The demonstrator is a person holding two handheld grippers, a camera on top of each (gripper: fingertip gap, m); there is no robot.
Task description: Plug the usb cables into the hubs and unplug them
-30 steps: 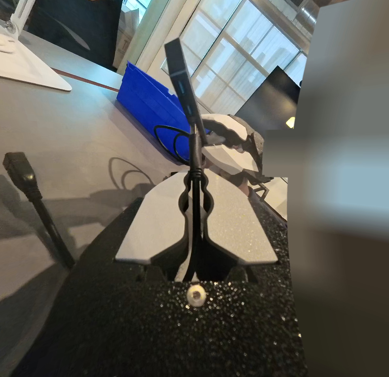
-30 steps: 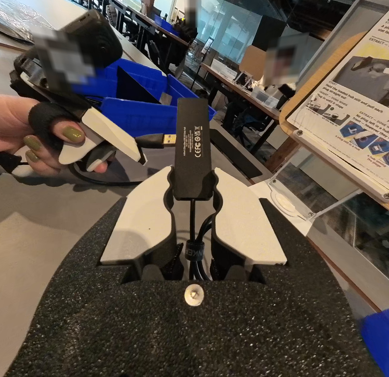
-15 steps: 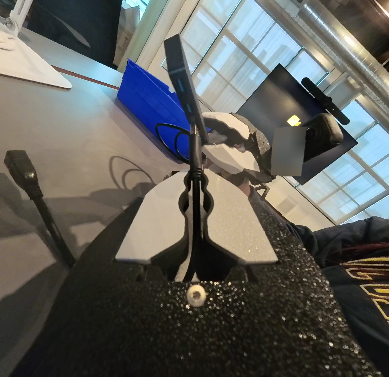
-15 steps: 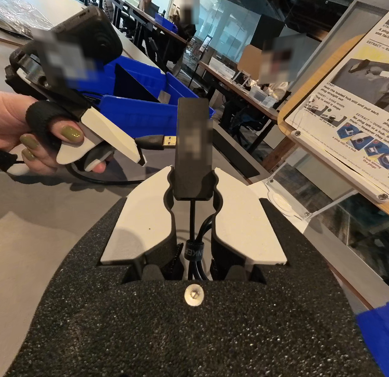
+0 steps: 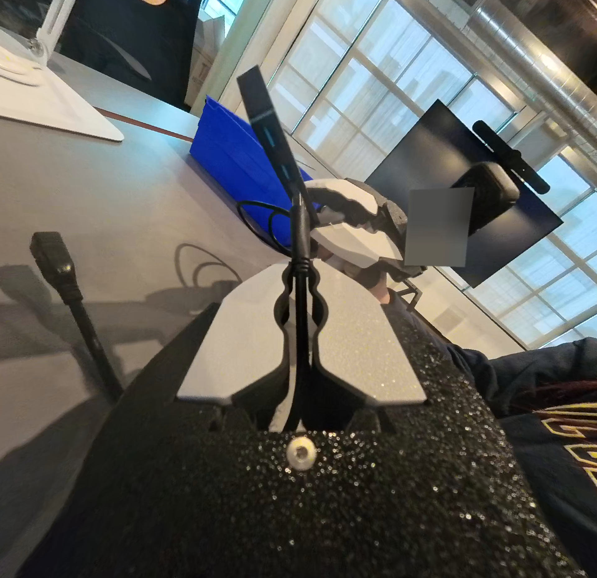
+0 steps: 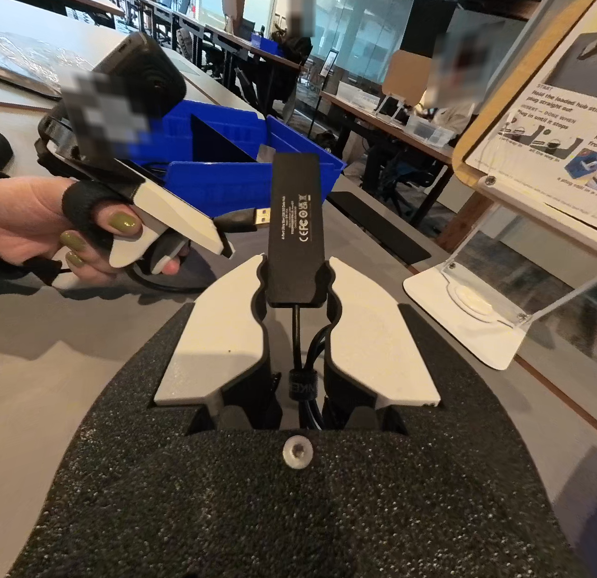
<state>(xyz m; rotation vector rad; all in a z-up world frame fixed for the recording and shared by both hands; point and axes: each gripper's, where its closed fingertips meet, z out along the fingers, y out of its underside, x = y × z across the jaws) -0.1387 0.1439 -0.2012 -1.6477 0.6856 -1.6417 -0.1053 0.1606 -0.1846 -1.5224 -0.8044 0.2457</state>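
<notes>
White fingers of the right gripper point(image 6: 296, 271) are clamped on the lower end of the black hub point(image 6: 295, 226), which stands up and forward from them, long axis running straight out ahead. Just left of the hub, the metal tip of the usb plug point(image 6: 261, 216) points sideways at the hub's left edge, almost touching it but, by my reading, not yet in. That plug sticks out of the left gripper point(image 6: 223, 239), so the left one is the mover here and the right one the holder.

Over in the left wrist view, the left gripper's point(image 5: 299, 271) own fingers are clenched on the thin black cable point(image 5: 300, 320), the plug body rising just past the tips with the hub's edge point(image 5: 268, 133) directly beyond. Plug axis crosses hub axis at nearly a right angle; the coming push looks like a short straight drive along the plug's length.

Hard to make out: the port itself. The hub's ports face away in the right wrist view, and are blurred in the left. Farther off sits a blue bin point(image 6: 226, 181) on the grey surface point(image 6: 48, 352).
</notes>
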